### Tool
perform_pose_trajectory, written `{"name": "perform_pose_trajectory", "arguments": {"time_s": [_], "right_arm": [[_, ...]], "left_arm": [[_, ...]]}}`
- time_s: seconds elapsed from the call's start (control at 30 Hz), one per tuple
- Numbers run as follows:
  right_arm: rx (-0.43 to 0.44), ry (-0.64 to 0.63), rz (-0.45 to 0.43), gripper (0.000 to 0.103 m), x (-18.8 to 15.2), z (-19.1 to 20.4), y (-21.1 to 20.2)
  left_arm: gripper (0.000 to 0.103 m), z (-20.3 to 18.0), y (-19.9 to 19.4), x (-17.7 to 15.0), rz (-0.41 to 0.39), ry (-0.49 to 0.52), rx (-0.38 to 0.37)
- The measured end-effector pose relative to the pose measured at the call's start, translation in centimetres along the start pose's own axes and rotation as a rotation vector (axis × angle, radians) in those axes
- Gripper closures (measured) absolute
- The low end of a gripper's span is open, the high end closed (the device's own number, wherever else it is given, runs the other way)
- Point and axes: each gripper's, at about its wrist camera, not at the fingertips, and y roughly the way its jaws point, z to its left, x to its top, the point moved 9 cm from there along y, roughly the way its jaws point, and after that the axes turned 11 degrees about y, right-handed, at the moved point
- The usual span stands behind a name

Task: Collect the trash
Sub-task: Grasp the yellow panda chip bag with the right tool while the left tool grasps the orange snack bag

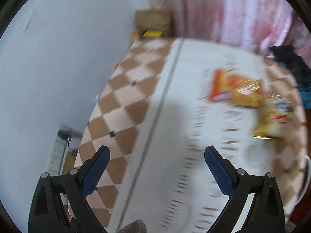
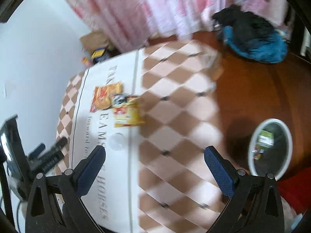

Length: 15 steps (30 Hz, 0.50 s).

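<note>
Two snack wrappers lie on a checkered tablecloth with a white printed panel. An orange wrapper [image 1: 233, 89] [image 2: 106, 97] lies beside a yellow wrapper [image 1: 272, 118] [image 2: 128, 113]; they touch or overlap. My left gripper [image 1: 156, 156] is open and empty, above the cloth, short and left of the wrappers. My right gripper [image 2: 154, 155] is open and empty, above the cloth, nearer than the wrappers. A white-rimmed bin [image 2: 252, 151] with some packaging inside stands on the floor to the right. Both views are motion-blurred.
A cardboard box [image 1: 153, 22] [image 2: 95, 40] sits beyond the table by the wall. Pink curtains [image 2: 155, 5] hang behind. Dark and blue clothing [image 2: 254, 38] lies on the brown floor [image 2: 252, 89]. Black equipment [image 2: 11, 147] stands at the left. The bin rim [image 1: 306, 176] shows at the right edge.
</note>
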Motion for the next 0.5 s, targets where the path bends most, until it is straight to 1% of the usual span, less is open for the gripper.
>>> {"name": "perform_pose_trajectory", "arguments": {"time_s": [0.07, 0.13, 0.2, 0.27, 0.3, 0.33, 0.4, 0.43, 0.5], "right_arm": [[-0.003, -0.014, 0.042, 0.001, 0.0, 2.2, 3.5], [-0.018, -0.014, 0.062, 0.001, 0.4, 3.2, 6.6], [-0.044, -0.014, 0.08, 0.001, 1.0, 3.9, 9.4], [-0.07, -0.007, 0.09, 0.001, 1.5, 4.3, 11.9], [-0.075, 0.001, 0.092, 0.001, 2.0, 4.3, 12.9], [-0.073, 0.011, 0.09, 0.002, 2.2, 4.4, 13.7], [-0.064, 0.023, 0.081, 0.009, 2.7, 4.5, 14.9], [-0.052, 0.009, 0.054, 0.026, 3.1, 5.0, 14.8], [-0.032, -0.035, 0.048, 0.05, 3.3, 5.5, 14.4]], "left_arm": [[0.004, 1.1, 2.2, -0.7, 0.033, -0.012, 0.01], [0.004, 1.9, 3.9, -1.2, 0.056, -0.022, 0.011], [0.004, 1.9, 5.4, -1.2, 0.072, -0.029, 0.002], [0.002, 1.6, 6.1, -1.1, 0.079, -0.03, -0.006], [0.002, 1.5, 6.1, -0.7, 0.063, -0.03, -0.01], [0.002, 1.4, 5.9, -0.6, 0.06, -0.027, -0.024], [0.003, 0.8, 5.8, 0.2, 0.06, -0.015, -0.047], [0.002, 0.5, 5.5, 0.7, 0.048, -0.008, -0.053], [0.002, -0.2, 4.5, 2.0, 0.021, 0.007, -0.068]]}}
